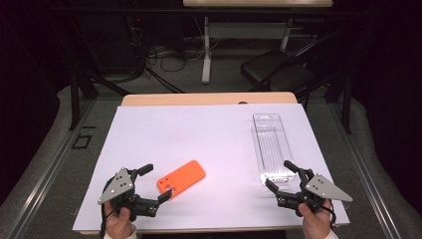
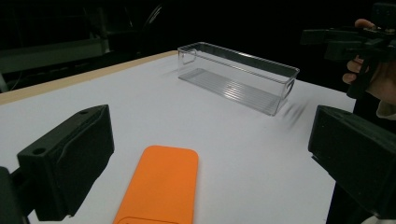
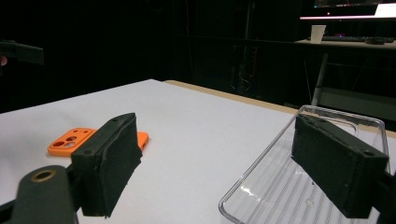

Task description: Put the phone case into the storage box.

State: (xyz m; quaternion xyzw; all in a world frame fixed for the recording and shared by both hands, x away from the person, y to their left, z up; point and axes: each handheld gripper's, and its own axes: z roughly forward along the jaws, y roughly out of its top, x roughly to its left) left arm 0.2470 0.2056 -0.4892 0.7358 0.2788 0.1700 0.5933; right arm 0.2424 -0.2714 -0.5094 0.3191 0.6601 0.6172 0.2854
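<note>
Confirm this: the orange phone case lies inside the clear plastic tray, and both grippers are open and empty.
Not quite. The orange phone case lies on the white sheet, well apart from the clear plastic tray, as the high view shows. The left gripper and right gripper are indeed open and empty.

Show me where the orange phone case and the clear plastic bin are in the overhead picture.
orange phone case (image 1: 182, 178): high view, middle of its flat orange back.
clear plastic bin (image 1: 271, 145): high view, ribbed floor near the middle of the bin.
</note>
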